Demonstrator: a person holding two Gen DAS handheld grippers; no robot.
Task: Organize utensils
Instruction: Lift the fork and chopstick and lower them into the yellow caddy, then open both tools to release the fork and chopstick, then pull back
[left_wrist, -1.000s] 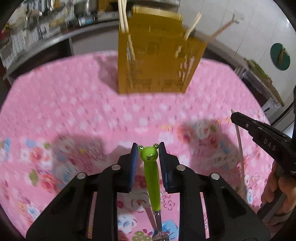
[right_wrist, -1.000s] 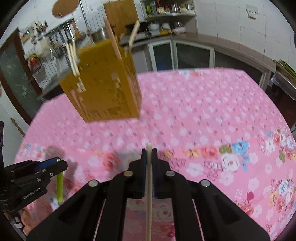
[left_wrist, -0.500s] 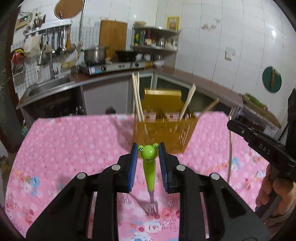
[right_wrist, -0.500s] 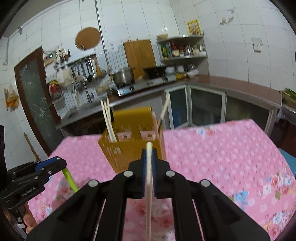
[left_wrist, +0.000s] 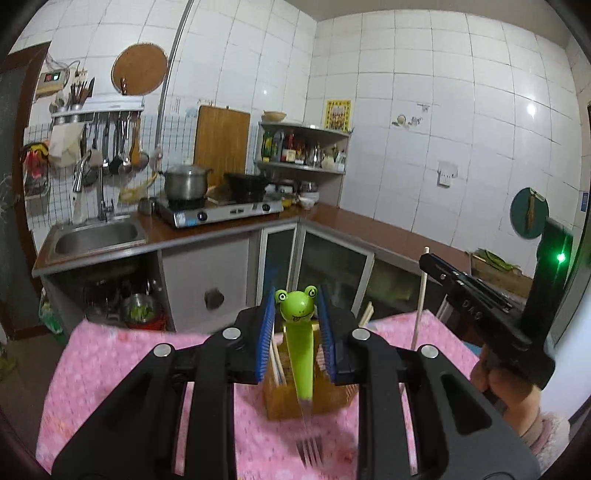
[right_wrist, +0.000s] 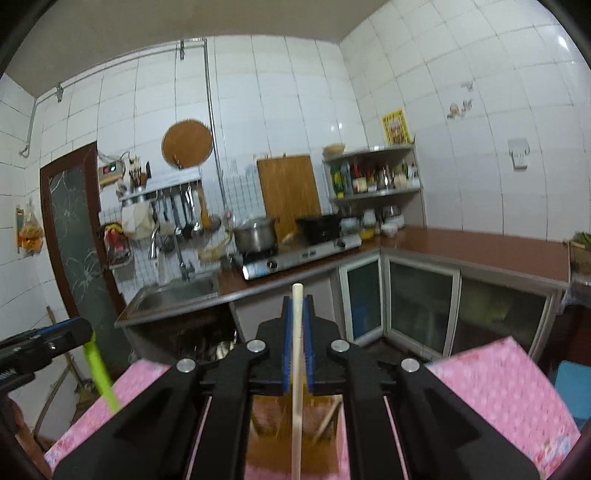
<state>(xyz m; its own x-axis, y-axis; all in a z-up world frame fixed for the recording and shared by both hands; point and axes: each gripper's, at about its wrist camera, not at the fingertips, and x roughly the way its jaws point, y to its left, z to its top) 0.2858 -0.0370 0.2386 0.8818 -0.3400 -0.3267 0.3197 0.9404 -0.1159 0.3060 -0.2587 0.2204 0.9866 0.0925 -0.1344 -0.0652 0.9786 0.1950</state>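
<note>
1. The left hand-held gripper (left_wrist: 296, 334) is clamped on a green frog-headed fork (left_wrist: 300, 354), handle up between the blue pads, tines hanging over the table (left_wrist: 110, 365) with its pink floral cloth.
2. The right hand-held gripper (right_wrist: 297, 345) is clamped on a single wooden chopstick (right_wrist: 297, 369), held upright.
3. A yellow-brown utensil holder (left_wrist: 284, 398) stands on the table beyond the fork, with chopsticks (left_wrist: 276, 360) sticking out of it.
4. In the right wrist view the holder (right_wrist: 269, 435) sits just below the gripper, blurred.
</note>
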